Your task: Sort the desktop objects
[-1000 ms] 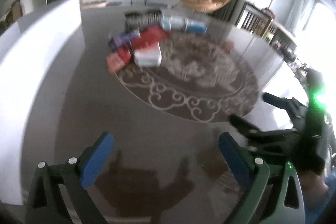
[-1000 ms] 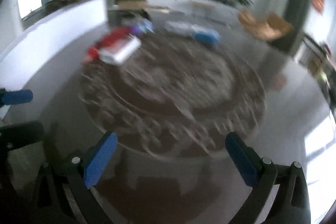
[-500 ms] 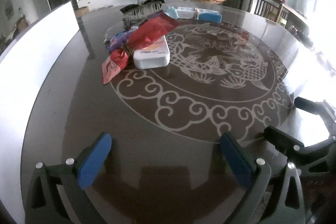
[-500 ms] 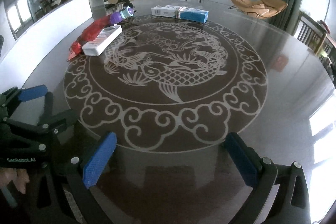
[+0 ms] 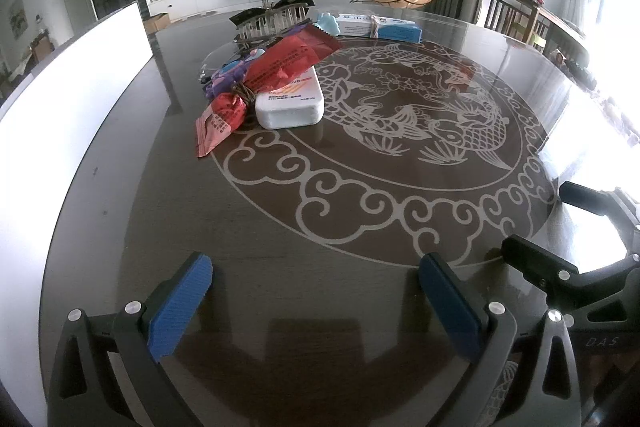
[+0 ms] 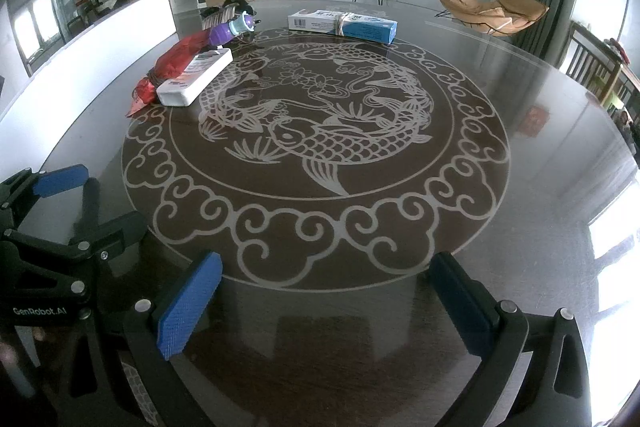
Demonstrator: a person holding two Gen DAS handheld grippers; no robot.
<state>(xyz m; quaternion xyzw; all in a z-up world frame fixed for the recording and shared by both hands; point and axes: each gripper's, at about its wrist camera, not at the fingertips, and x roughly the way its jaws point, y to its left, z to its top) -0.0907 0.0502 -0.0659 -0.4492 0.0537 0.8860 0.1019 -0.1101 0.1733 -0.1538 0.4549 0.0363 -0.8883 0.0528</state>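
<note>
Objects for sorting lie on the far left part of a big round bench [image 6: 540,187], dark and glossy, with a pale fish and cloud pattern in its middle. Both hand-held grippers hang over the near edge of the bench, well apart from the objects.

The left hand-held gripper [image 5: 316,301] has its blue pads [image 5: 180,307] wide apart and nothing is between them. The right hand-held gripper [image 6: 324,307] is also spread wide and holds nothing. In each wrist view the other gripper shows at the side, just beside the first one.

On the far side of the pattern lies a long box [image 6: 342,25], white and blue, with a band around its middle. It is apart from the pile on the left.

In the pile, a white flat box [image 5: 292,99] lies at the edge of the pattern. A long red packet [image 5: 292,61] leans on top of it. A smaller red packet [image 5: 218,121] touches the white box on its left side and rests on the bench. A purple item [image 6: 228,31] lies behind the red packets, touching them. Behind the pile stands a dark rack [image 5: 272,17]; I cannot tell what it holds. A small light blue thing [image 5: 324,24] sits beside the long box.
</note>
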